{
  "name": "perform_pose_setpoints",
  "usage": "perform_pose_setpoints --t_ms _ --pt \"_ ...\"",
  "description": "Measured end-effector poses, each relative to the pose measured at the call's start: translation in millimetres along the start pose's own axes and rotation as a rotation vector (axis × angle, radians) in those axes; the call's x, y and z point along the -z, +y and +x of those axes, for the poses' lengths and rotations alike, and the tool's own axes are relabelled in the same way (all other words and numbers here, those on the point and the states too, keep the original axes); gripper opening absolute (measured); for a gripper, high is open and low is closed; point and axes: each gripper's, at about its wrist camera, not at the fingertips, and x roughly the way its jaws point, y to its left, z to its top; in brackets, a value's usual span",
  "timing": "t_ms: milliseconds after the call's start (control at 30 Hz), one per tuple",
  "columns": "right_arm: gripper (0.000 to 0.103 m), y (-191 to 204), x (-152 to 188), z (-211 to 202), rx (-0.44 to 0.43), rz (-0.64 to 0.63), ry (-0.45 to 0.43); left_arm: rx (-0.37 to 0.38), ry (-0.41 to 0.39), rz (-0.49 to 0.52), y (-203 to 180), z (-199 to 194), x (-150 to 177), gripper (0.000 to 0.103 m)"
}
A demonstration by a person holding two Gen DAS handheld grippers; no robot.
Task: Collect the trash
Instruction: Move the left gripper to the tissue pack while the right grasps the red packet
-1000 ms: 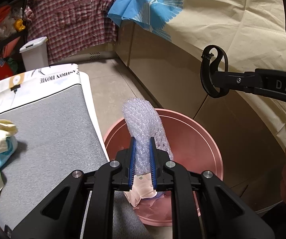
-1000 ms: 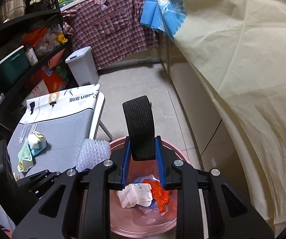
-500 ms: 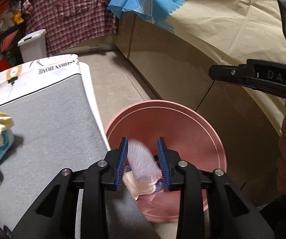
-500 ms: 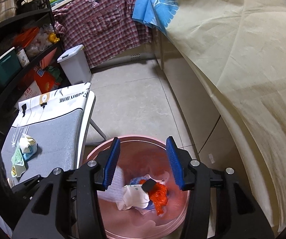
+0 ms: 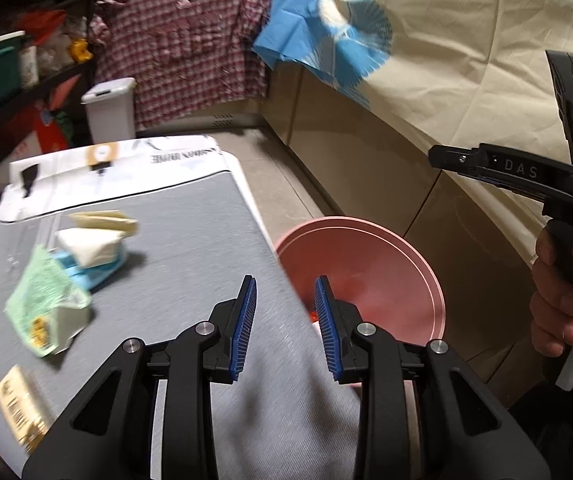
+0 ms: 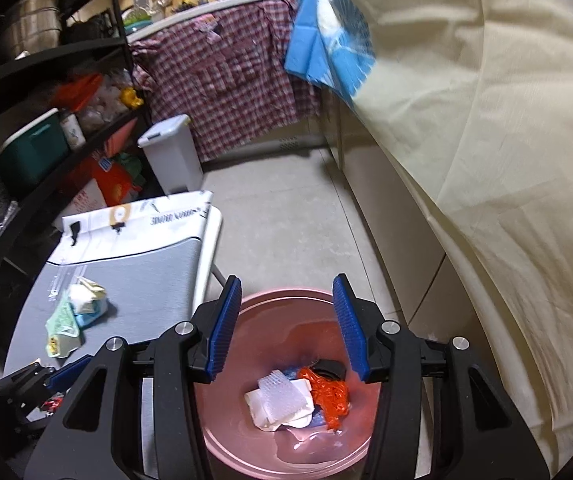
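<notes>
Trash remaining: wrappers (image 5: 66, 280) on grey table (image 5: 190, 240), at 10 o'clock from left gripper (image 5: 284, 316). Pink bin (image 6: 286, 380) below right gripper (image 6: 286, 320) holds bubble wrap (image 6: 282, 398) and red scrap (image 6: 328, 396). Both grippers' jaws apart, empty. Wrappers judged light, soft, crinkly; pinch raised green edge (image 5: 46, 300).

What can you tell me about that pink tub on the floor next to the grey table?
The pink tub is a round, smooth, plastic-looking basin with a thin raised rim, standing upright on the tiled floor against the grey table's edge. At its bottom lies a small heap of rubbish: white crumpled paper, a piece of bubble wrap, an orange wad, a black scrap and something blue beneath. Both grippers hang above it, empty, touching nothing.
</notes>
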Motion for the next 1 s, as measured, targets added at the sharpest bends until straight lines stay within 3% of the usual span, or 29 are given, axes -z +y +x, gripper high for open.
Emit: perform_pose_setpoints --t_ms 400,633,800,1000 --pt "0.048 73 31 -54 -0.123 -0.108 -0.066 -0.109 -0.067 -0.036 56 -97 14 0.031" --pt "0.049 119 63 -63 -0.237 -0.116 -0.061 -0.191 -0.12 -0.038 101 -155 14 0.031" --pt "0.049 160 91 -56 -0.319 -0.139 -0.017 -0.231 -0.158 -0.117 132 -181 25 0.031" --pt "0.048 214 134 -32 -0.395 -0.21 0.089 -0.269 -0.178 -0.221 156 -185 44 0.031"
